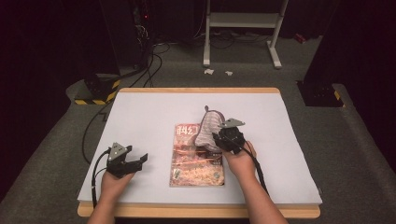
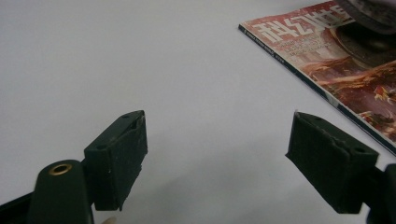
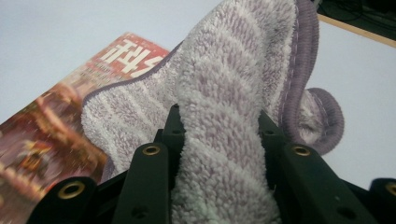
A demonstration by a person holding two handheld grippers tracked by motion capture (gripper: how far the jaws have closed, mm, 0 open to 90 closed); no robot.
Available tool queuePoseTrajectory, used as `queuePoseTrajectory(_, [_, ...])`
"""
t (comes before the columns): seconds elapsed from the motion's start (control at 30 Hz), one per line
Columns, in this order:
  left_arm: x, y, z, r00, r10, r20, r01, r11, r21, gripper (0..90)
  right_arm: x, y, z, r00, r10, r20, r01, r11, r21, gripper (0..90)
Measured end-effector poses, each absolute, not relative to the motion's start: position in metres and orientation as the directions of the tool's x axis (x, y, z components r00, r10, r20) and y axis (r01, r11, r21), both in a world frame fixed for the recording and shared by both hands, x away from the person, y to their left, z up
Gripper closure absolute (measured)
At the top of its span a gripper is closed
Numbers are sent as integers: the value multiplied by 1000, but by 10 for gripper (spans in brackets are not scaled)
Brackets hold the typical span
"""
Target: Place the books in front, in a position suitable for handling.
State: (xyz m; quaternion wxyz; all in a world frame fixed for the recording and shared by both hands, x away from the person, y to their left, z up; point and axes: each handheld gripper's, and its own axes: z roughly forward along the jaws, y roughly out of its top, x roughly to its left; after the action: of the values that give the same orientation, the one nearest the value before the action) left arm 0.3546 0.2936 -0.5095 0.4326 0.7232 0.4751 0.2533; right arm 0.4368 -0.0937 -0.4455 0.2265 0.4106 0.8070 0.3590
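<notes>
A fluffy lilac-and-white striped cloth [image 1: 208, 128] hung bunched in the right gripper [image 1: 223, 138], whose black jaws were clamped on a thick fold of it, above the upper right part of a glossy red-covered magazine [image 1: 196, 163] that lay flat on the pale grey tabletop [image 1: 149, 112]. The cloth's lower edge draped onto the magazine's cover near its white title characters. Well to the left of the magazine, the left gripper [image 1: 140, 161] rested near the tabletop with its jaws spread wide and nothing between them.
</notes>
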Motion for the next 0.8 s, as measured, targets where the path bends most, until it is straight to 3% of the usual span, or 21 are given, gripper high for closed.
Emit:
queuePoseTrajectory(0.37, [355, 294, -510, 424, 904, -48, 468, -173, 867, 202, 476, -79, -480, -528, 847, -57, 593, 415, 690, 653])
queuePoseTrajectory(0.8, [355, 293, -510, 425, 904, -44, 465, -176, 867, 202, 476, -68, -485, -542, 833, -115, 565, 462, 683, 652])
